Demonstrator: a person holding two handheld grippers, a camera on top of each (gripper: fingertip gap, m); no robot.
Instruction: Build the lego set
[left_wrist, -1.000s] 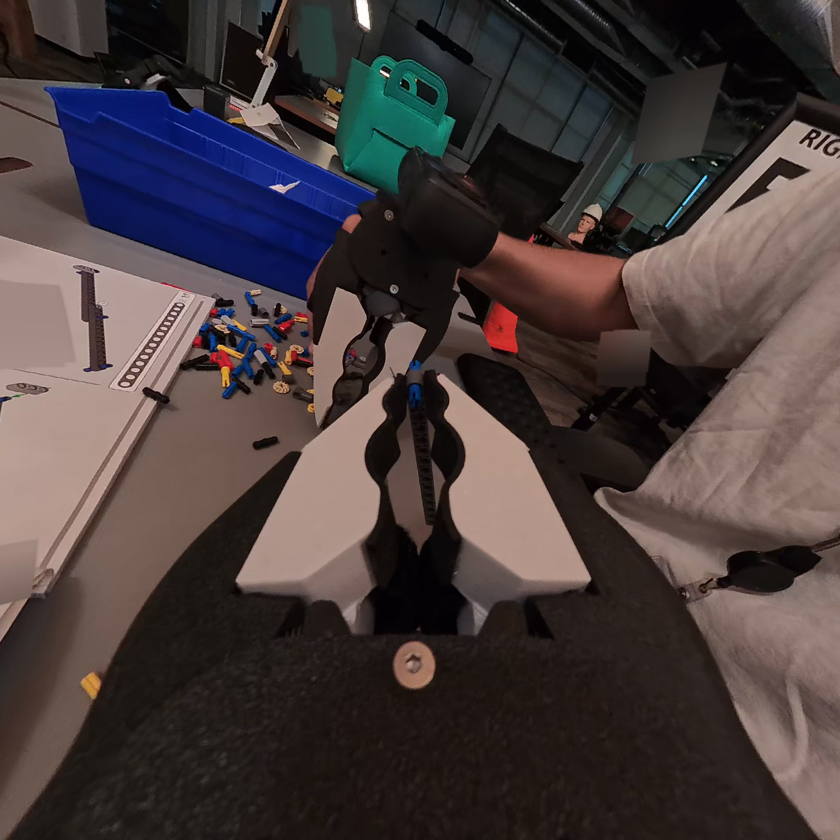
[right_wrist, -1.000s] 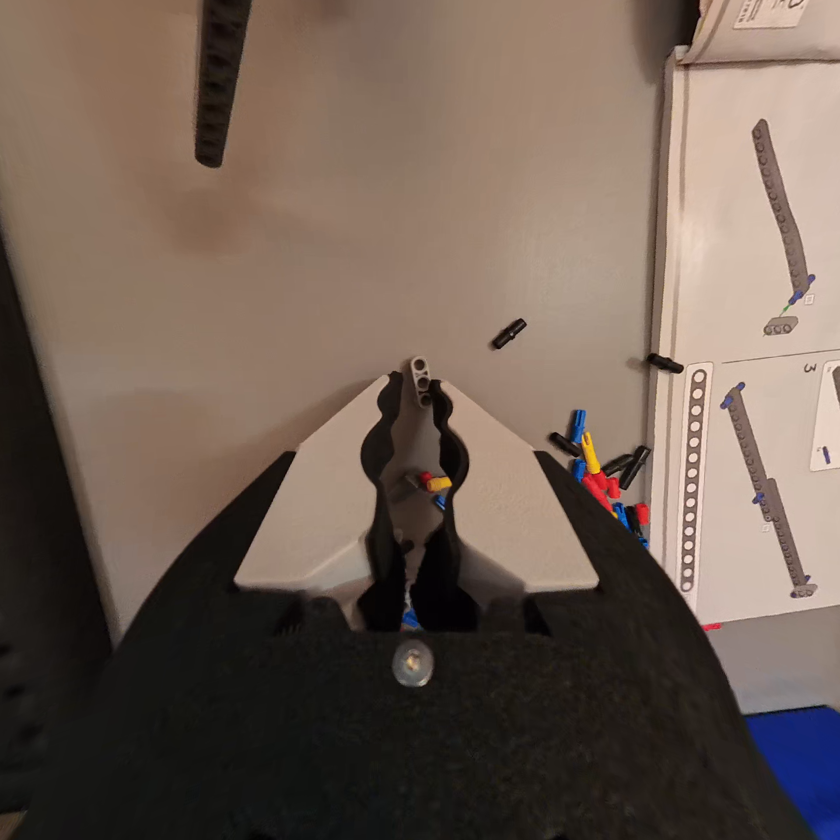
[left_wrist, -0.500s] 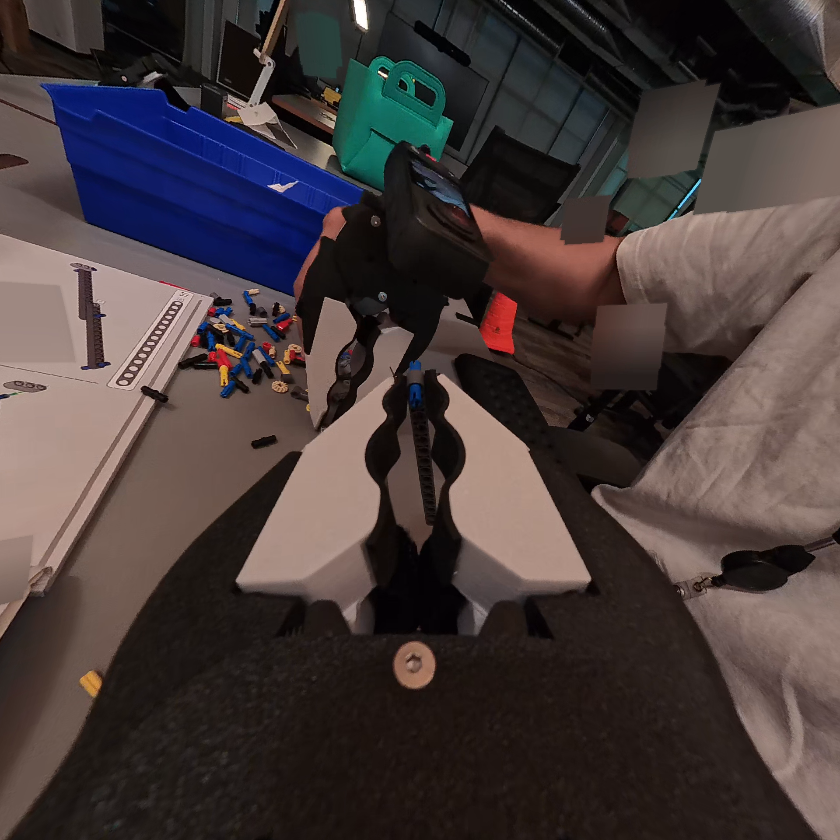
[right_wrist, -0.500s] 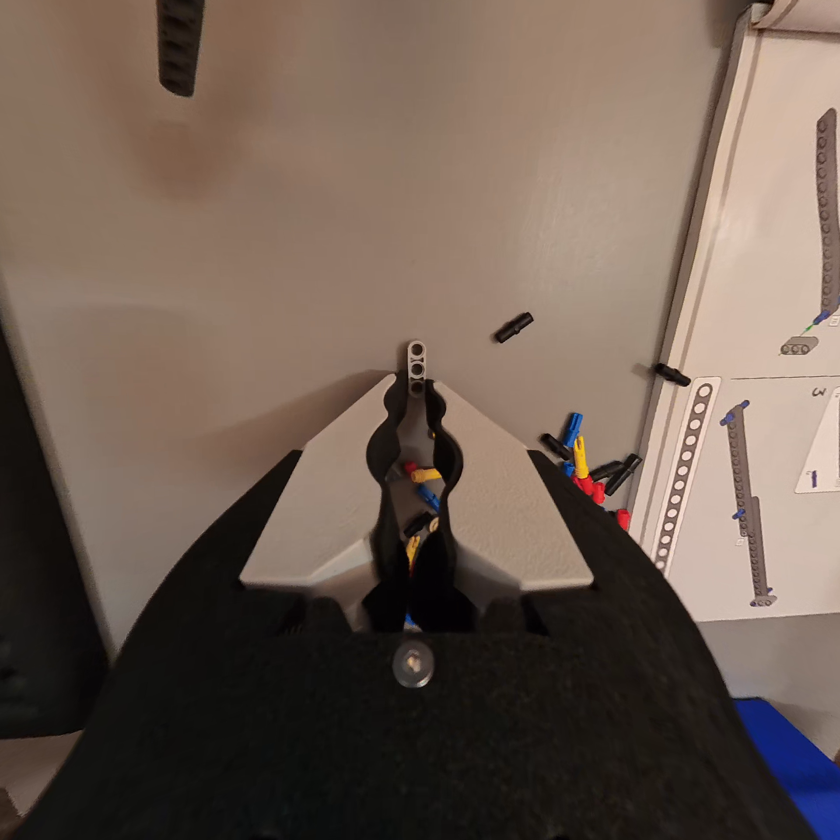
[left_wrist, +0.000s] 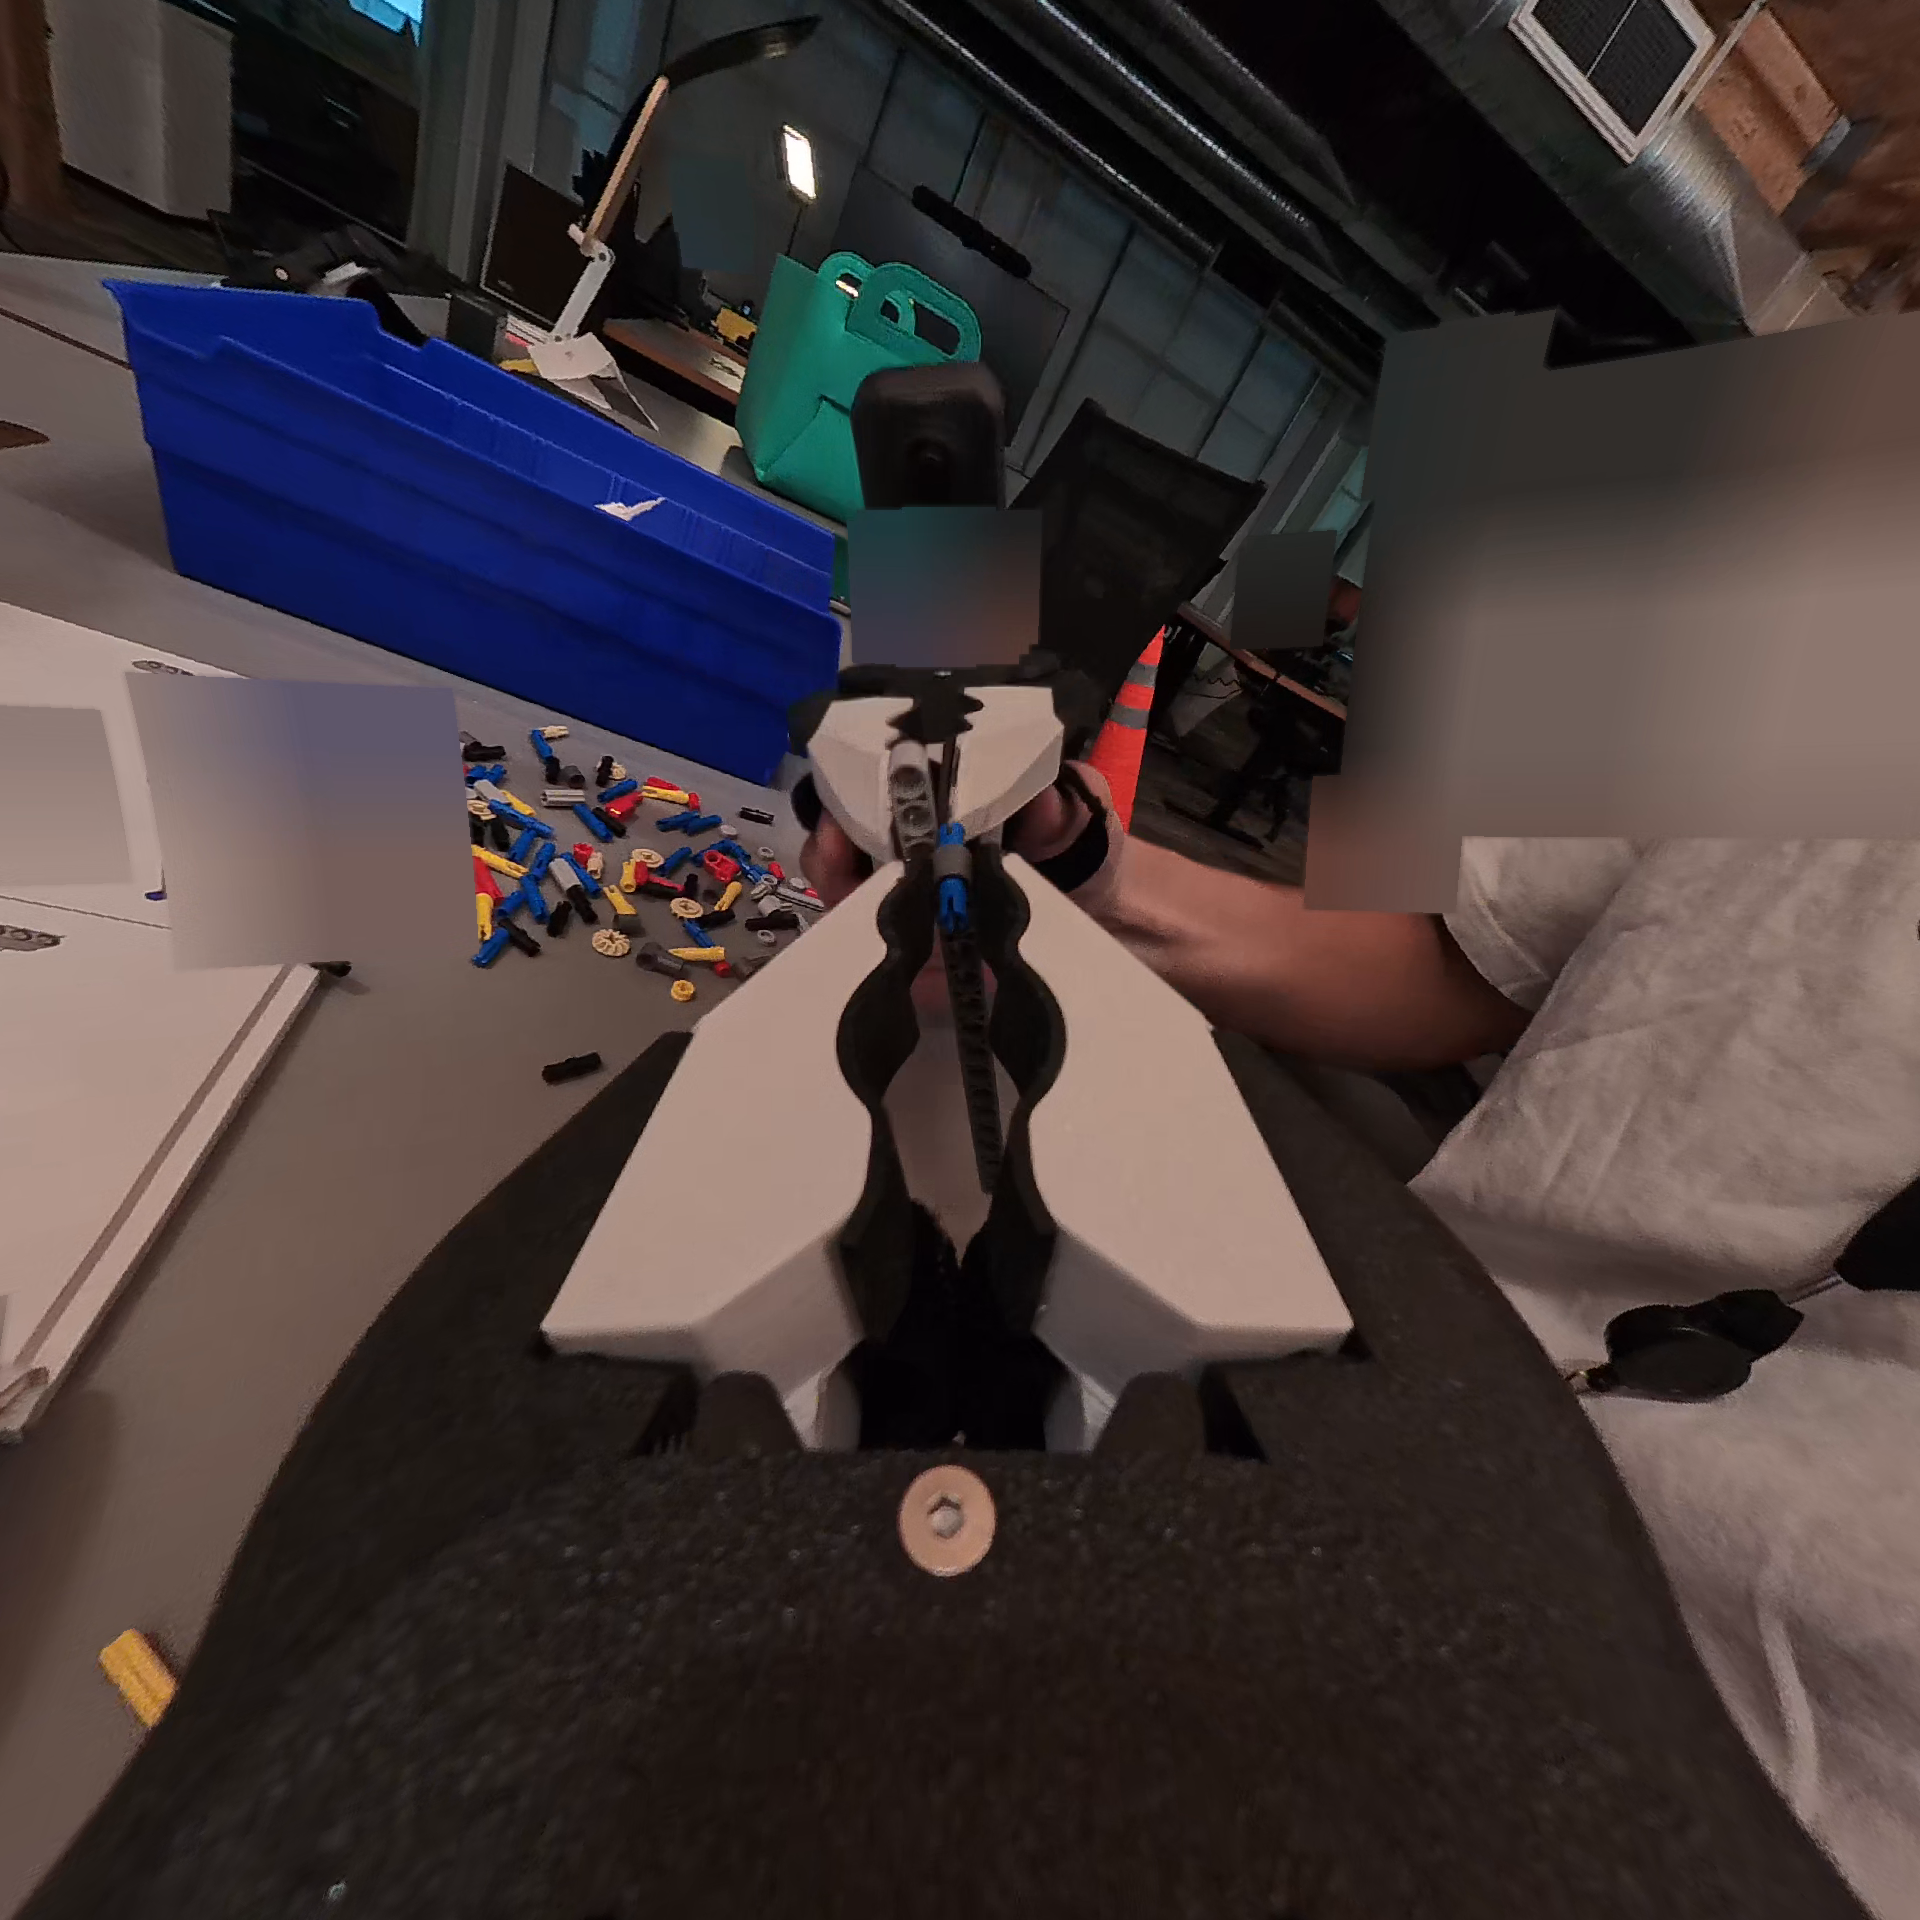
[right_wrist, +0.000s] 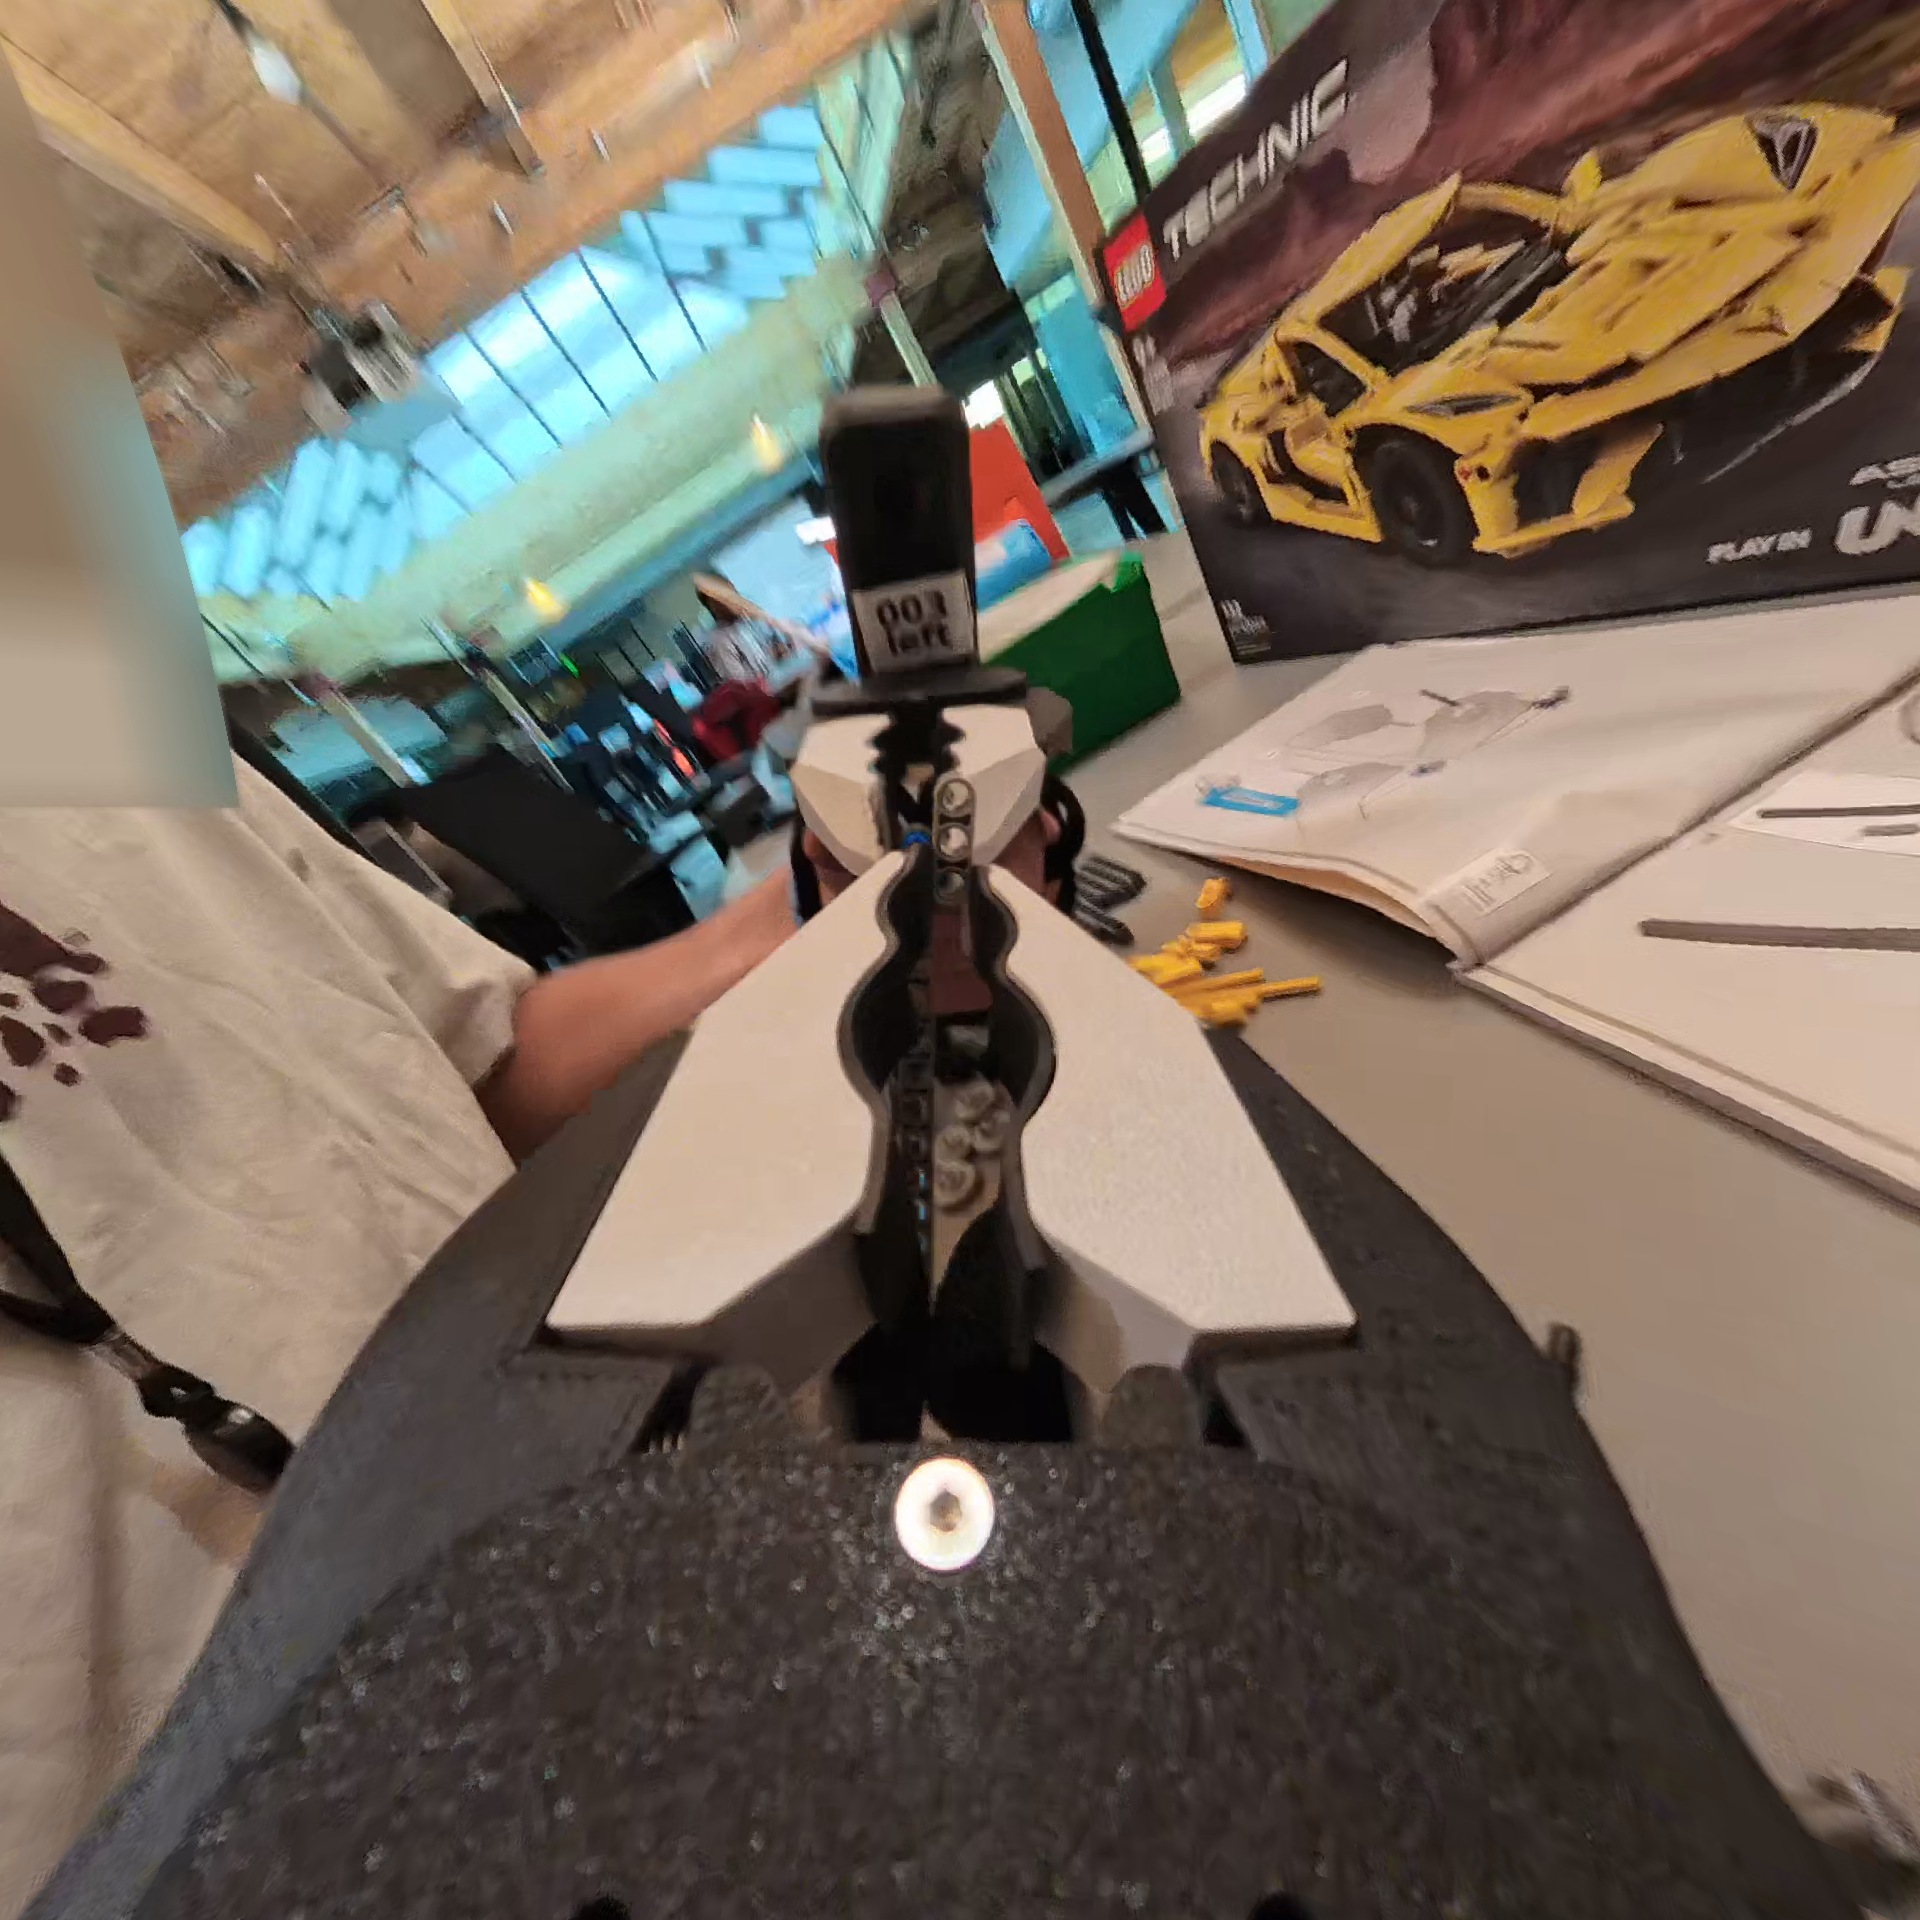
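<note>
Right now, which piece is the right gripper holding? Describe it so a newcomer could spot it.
Start at the blue bin on the table, then drop to the two grippers meeting tip to tip in front of it. The farther one, the right gripper, pinches a short light grey beam with three round holes. Its neighbour in the left gripper is a long black beam with a blue pin.

Blue bin (left_wrist: 447, 520), green bag (left_wrist: 831, 405)

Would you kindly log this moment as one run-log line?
left tool: shut on black beam with blue pin | right tool: shut on grey three-hole beam | tools tip to tip above table
</note>
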